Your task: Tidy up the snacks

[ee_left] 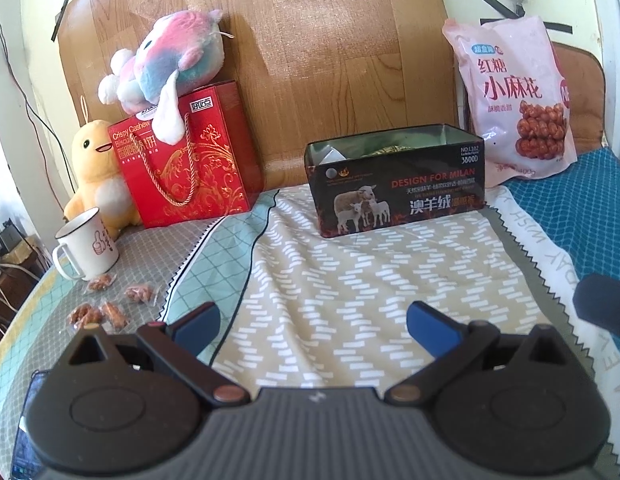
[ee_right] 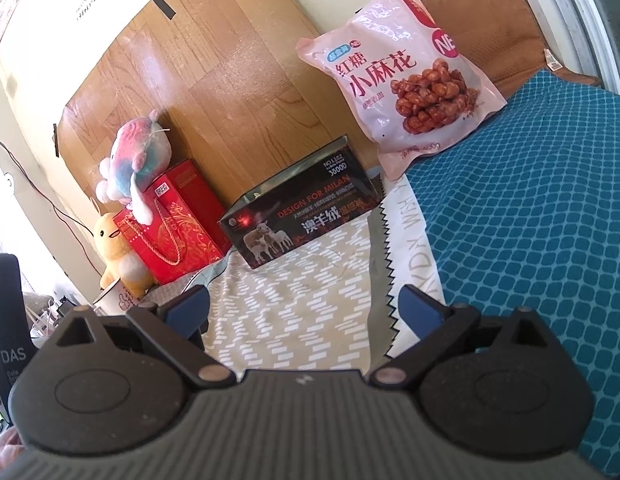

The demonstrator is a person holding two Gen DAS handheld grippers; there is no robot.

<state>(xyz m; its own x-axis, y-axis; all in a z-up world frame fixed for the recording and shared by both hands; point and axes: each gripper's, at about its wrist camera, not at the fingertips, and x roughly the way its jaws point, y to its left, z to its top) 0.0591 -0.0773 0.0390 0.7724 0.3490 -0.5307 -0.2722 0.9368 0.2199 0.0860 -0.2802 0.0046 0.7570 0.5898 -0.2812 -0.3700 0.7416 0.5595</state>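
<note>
Several small clear-wrapped snacks [ee_left: 104,306] lie on the cloth at the left, by a white mug [ee_left: 88,246]. A black open tin box [ee_left: 395,182] stands at the back centre; it also shows in the right wrist view [ee_right: 302,220]. A pink snack bag [ee_left: 513,98] leans on the wall at the right, also in the right wrist view [ee_right: 401,68]. My left gripper [ee_left: 313,320] is open and empty above the patterned cloth, right of the snacks. My right gripper [ee_right: 304,308] is open and empty, well short of the box.
A red gift box [ee_left: 190,160] with a pastel plush [ee_left: 170,64] on top and a yellow duck plush [ee_left: 96,172] stand at the back left. A blue mat [ee_right: 529,220] covers the right side. A wooden board [ee_left: 290,40] backs the surface.
</note>
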